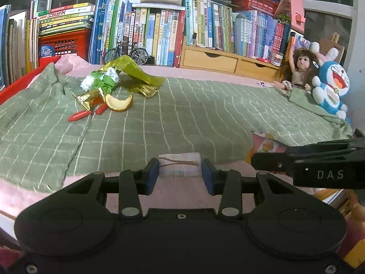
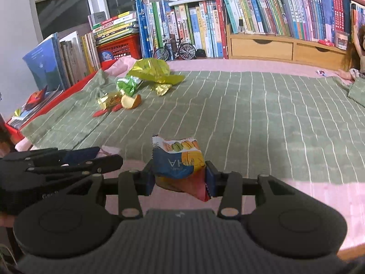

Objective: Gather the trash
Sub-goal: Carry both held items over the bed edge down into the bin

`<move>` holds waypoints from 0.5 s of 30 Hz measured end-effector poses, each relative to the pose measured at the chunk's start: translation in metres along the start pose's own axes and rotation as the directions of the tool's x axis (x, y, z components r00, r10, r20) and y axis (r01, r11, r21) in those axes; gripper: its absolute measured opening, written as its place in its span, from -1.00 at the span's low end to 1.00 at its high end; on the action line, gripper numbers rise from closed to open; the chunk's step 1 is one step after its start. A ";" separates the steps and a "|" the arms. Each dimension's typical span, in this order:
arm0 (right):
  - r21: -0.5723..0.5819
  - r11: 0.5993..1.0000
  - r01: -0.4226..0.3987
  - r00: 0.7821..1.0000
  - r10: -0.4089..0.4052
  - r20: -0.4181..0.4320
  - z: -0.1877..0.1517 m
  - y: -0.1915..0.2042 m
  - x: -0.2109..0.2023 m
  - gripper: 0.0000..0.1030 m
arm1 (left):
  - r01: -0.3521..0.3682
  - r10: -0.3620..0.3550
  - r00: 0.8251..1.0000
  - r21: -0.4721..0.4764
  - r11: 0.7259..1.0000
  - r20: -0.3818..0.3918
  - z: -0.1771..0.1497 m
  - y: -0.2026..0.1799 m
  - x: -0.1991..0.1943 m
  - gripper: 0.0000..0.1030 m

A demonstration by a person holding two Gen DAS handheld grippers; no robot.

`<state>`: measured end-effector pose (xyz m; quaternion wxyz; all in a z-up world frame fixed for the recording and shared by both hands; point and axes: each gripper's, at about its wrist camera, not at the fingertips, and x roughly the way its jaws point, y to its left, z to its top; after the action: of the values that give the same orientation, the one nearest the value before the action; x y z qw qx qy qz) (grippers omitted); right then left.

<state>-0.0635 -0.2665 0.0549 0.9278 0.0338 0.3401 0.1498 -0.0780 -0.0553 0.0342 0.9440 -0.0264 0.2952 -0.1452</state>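
Observation:
My left gripper (image 1: 179,171) is shut on a small white paper packet (image 1: 179,162) with a brown band across it, low over the near edge of the bed. My right gripper (image 2: 180,178) is shut on a blue and orange macaron snack wrapper (image 2: 179,159). Each gripper shows in the other's view, the right gripper (image 1: 296,163) at the right, the left gripper (image 2: 75,159) at the left. A trash pile lies far left on the green checked blanket (image 1: 194,118): a gold-green foil bag (image 1: 136,73), a green wrapper (image 1: 105,80), an orange peel (image 1: 119,102), red sticks (image 1: 79,115).
Rows of books (image 1: 159,29), a red crate (image 1: 66,43), a model bicycle (image 1: 126,52) and wooden drawers (image 1: 228,60) line the far side. A doll (image 1: 301,68) and a blue plush toy (image 1: 330,86) sit far right. Pink sheet shows at the bed's near edge.

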 end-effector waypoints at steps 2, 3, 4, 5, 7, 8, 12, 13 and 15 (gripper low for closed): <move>-0.008 1.000 0.006 1.000 -0.006 -0.006 -0.004 0.001 -0.005 -0.06 | 0.007 -0.007 1.000 0.008 1.000 0.002 -0.003 -0.003 -0.005 -0.24; -0.011 1.000 0.009 1.000 -0.009 -0.009 -0.007 0.001 -0.007 -0.06 | 0.009 -0.010 1.000 0.012 1.000 0.003 -0.004 -0.003 -0.007 -0.24; -0.013 1.000 0.011 1.000 -0.011 -0.011 -0.009 0.002 -0.010 -0.06 | 0.011 -0.012 1.000 0.018 1.000 0.004 -0.006 -0.005 -0.009 -0.24; -0.015 1.000 0.011 1.000 -0.012 -0.014 -0.011 0.002 -0.013 -0.06 | 0.014 -0.014 1.000 0.022 1.000 0.004 -0.007 -0.007 -0.010 -0.24; -0.022 1.000 0.014 1.000 -0.014 -0.016 -0.015 0.002 -0.017 -0.06 | 0.017 -0.017 1.000 0.030 0.999 0.000 -0.011 -0.009 -0.013 -0.24; -0.025 1.000 0.018 1.000 -0.018 -0.016 -0.018 0.002 -0.019 -0.06 | 0.018 -0.018 1.000 0.033 0.999 -0.003 -0.013 -0.010 -0.013 -0.24; -0.033 0.999 0.020 0.999 -0.021 -0.027 -0.026 0.002 -0.024 -0.06 | 0.027 -0.026 0.999 0.043 0.999 -0.020 -0.023 -0.013 -0.018 -0.24; -0.033 0.999 0.017 0.999 -0.018 -0.032 -0.029 0.002 -0.026 -0.06 | 0.031 -0.030 0.999 0.045 0.999 -0.027 -0.026 -0.014 -0.020 -0.24; -0.031 0.999 0.009 0.999 -0.010 -0.042 -0.035 0.002 -0.029 -0.06 | 0.042 -0.040 0.998 0.044 0.998 -0.042 -0.031 -0.014 -0.023 -0.24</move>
<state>-0.1073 -0.2745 0.0461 0.9214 0.0148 0.3576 0.1512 -0.1171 -0.0611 0.0235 0.9349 -0.0081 0.3105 -0.1717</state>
